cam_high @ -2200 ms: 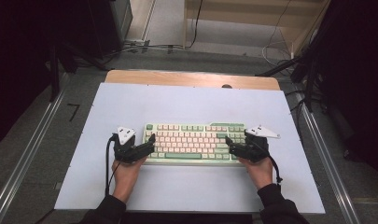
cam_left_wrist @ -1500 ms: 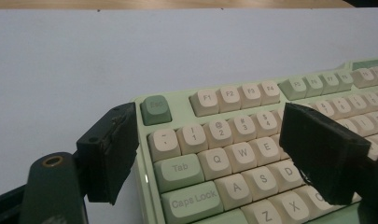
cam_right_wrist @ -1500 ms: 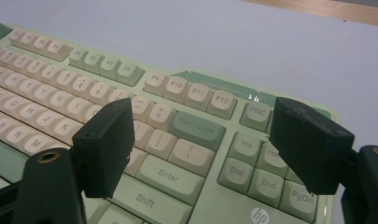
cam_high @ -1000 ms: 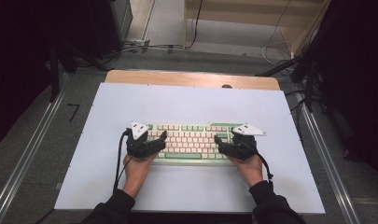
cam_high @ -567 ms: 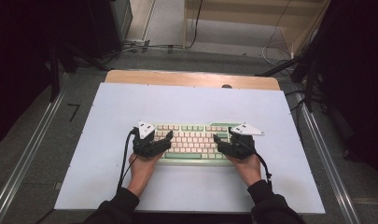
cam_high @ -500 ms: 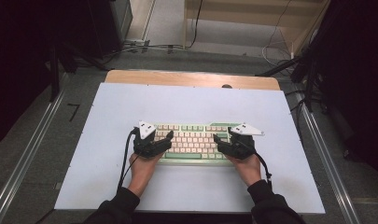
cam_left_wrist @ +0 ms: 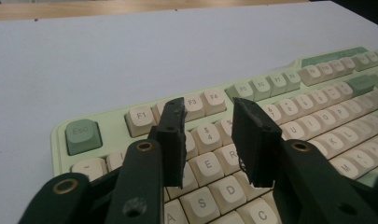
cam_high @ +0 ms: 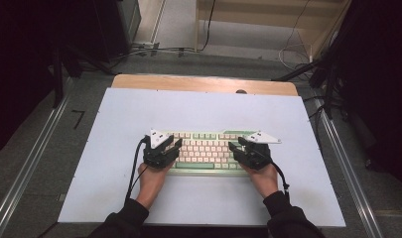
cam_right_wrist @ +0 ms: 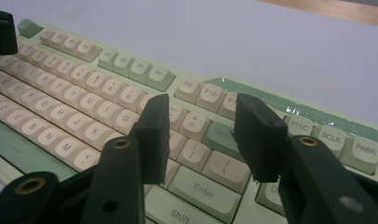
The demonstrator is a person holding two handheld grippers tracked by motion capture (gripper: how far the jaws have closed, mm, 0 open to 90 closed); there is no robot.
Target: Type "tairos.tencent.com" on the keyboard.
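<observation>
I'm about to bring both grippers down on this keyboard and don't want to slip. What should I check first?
1. Left gripper open, nothing between its jaws: ok.
2. Right gripper open, nothing between its jaws: ok.
3. Each gripper over its own end of the keyboard: ok.
4. Keyboard lies flat and square on the white table: ok.
5. Jaws touching the keys or hovering above them: cannot tell.
6. Left gripper's cable away from the keys: ok.
</observation>
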